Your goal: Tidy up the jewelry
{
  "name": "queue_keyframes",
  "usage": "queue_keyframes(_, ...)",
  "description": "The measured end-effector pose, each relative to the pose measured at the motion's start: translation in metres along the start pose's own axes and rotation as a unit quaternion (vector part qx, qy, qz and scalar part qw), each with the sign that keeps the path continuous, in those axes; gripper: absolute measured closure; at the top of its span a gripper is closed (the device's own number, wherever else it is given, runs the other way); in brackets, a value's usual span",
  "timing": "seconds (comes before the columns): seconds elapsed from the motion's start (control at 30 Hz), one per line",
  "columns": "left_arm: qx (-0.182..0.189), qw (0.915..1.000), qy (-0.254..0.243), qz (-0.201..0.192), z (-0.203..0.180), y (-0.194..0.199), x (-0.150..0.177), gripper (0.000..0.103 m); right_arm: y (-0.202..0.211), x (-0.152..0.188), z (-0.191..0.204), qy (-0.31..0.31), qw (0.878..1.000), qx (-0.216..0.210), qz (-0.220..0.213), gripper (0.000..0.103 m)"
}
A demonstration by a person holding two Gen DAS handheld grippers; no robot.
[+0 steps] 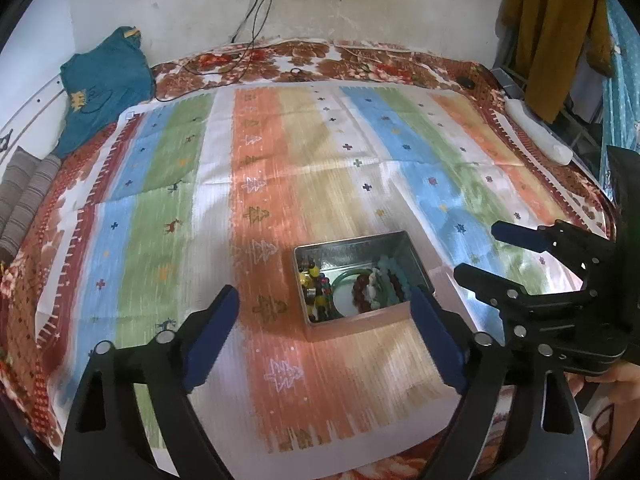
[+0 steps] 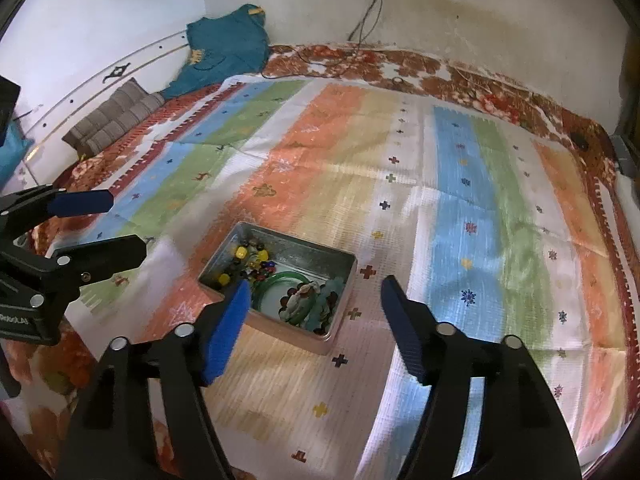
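Note:
A silver metal tin (image 1: 416,258) (image 2: 340,326) sits on the striped cloth. It holds a green bangle (image 1: 345,277) (image 2: 280,278), beaded bracelets (image 1: 380,284) (image 2: 308,300) and multicoloured beads (image 1: 314,284) (image 2: 250,260). My left gripper (image 1: 324,316) is open and empty, just in front of the tin. It also shows in the right wrist view (image 2: 112,224). My right gripper (image 2: 314,312) is open and empty, above the tin's near edge. It also shows in the left wrist view (image 1: 476,252), right of the tin.
The striped cloth (image 1: 280,184) (image 2: 460,220) covers a bed with a floral blanket (image 1: 304,60). A teal garment (image 1: 104,84) (image 2: 228,48) and grey pillows (image 2: 116,116) lie at the back left. Cables (image 1: 256,20) hang from the wall. A mustard garment (image 1: 556,32) hangs at right.

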State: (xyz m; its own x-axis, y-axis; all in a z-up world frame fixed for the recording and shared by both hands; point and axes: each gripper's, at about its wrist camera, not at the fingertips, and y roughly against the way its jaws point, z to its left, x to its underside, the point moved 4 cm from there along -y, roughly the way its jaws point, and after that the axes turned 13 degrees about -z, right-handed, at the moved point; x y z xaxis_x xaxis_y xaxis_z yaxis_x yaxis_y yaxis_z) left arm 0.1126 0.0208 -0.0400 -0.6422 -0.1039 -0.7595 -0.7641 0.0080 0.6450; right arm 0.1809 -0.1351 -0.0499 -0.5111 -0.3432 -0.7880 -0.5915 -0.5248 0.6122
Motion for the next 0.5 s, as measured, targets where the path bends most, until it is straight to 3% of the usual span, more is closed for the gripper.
queue_keyframes(0.17,-0.007,0.9995,-0.023,-0.02,-0.004,0.012,0.003,0.006,0.01,0.006,0.006,0.01,1.0,-0.005,-0.002,0.028)
queue_keyframes(0.3,0.001,0.9994,-0.021,-0.026,-0.006,0.017,0.009,0.006,0.021,0.008,0.009,0.012,1.0,-0.006,-0.018,0.02)
queue_keyframes(0.5,-0.006,0.9967,-0.056,-0.058,-0.014,0.031,0.013,0.006,0.034,0.012,0.013,0.013,0.999,-0.01,-0.028,0.018)
